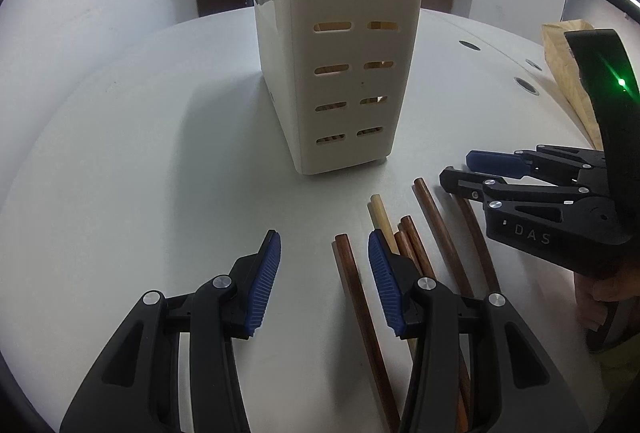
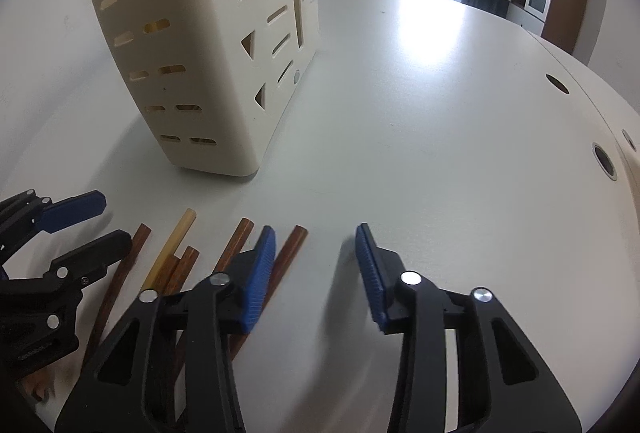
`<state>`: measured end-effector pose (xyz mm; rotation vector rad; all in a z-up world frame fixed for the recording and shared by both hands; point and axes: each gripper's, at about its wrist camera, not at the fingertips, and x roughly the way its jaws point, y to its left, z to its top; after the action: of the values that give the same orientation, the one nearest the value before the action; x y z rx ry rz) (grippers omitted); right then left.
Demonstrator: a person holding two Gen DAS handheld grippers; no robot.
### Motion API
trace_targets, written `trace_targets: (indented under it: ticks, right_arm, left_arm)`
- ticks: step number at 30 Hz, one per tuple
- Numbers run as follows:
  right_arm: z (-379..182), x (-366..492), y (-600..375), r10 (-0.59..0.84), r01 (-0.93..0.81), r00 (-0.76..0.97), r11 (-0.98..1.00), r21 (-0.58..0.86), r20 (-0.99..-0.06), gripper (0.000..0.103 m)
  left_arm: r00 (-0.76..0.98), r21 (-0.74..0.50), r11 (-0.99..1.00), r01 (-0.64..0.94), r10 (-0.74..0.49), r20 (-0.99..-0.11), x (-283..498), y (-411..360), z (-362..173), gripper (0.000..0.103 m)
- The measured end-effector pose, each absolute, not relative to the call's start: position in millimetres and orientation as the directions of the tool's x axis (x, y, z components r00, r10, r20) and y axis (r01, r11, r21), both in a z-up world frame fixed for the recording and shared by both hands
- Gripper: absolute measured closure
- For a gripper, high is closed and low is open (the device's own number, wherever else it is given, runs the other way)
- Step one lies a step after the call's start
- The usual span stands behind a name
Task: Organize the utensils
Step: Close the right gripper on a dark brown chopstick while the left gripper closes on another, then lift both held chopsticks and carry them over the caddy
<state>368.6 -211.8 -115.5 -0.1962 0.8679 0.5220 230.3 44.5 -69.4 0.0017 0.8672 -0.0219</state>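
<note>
Left wrist view. Left hand-held gripper (image 1: 324, 281): jaws spread apart, nothing between them; ribbed blue pads (image 1: 266, 285) on black arms. Chopsticks (image 1: 434, 233): loose fan of round sticks, mostly dark brown wood, one pale yellow (image 1: 379, 215); lying flat on the white worktop (image 1: 140, 193), just right of the gripper, one brown stick (image 1: 352, 285) in the gap beside the right pad. Utensil holder (image 1: 344, 45): cream plastic, upright, rows of slotted openings, standing beyond the sticks. Right hand-held gripper (image 1: 460, 171): jaws parted, empty, tips over the rightmost sticks.

Right wrist view. Right hand-held gripper (image 2: 316, 273): jaws wide, holding nothing; chopsticks (image 2: 236, 249) to its left, the nearest passing under the left pad. Left hand-held gripper (image 2: 108, 221): open, at the fan's far side. Utensil holder (image 2: 200, 45): stepped compartments, slots and triangular cut-outs.
</note>
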Motion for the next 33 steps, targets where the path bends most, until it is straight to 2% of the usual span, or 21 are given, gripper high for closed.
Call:
trace_targets:
  ticks: [5,7,10,13,18,23,33]
  right_arm:
    - [-116.6,364.0,-210.9,0.353,-0.523,0.528,0.852,0.032,-0.772,0.076]
    - [-117.1,364.0,-210.9,0.358,-0.526,0.524,0.849,0.036,-0.773,0.082]
    - [-116.5,365.3,-209.6,0.365,-0.536,0.520,0.844,0.038,-0.773,0.085]
    - [-116.8,366.0,-208.5,0.368,-0.541,0.520,0.840,0.037,-0.771,0.087]
    - [-114.7,360.1,-209.4,0.374,-0.550,0.506,0.834,0.044,-0.777,0.095]
    - [-103.5,346.9,-207.1,0.397,-0.573,0.526,0.819,0.031,-0.752,0.095]
    - [-79.5,338.8,-223.0,0.483,-0.580,0.522,0.805,0.122,-0.703,0.095]
  left_arm:
    - [0.625,0.002,0.999,0.037,-0.021,-0.780,235.8,37.4,-74.6,0.066]
    - [0.610,0.019,0.999,0.041,-0.010,-0.793,240.5,34.4,-77.9,0.074]
    - [0.608,0.035,0.998,0.055,-0.005,-0.794,243.2,29.4,-78.0,0.081]
    - [0.605,0.047,0.997,0.059,0.002,-0.796,245.6,27.2,-78.2,0.093]
    - [0.604,0.065,0.996,0.068,0.011,-0.797,246.5,25.1,-80.6,0.096]
    - [0.601,0.042,0.997,0.069,-0.009,-0.799,246.3,28.3,-82.3,0.096]
    - [0.691,-0.032,0.999,0.037,-0.049,-0.721,232.0,43.8,-51.8,0.096]
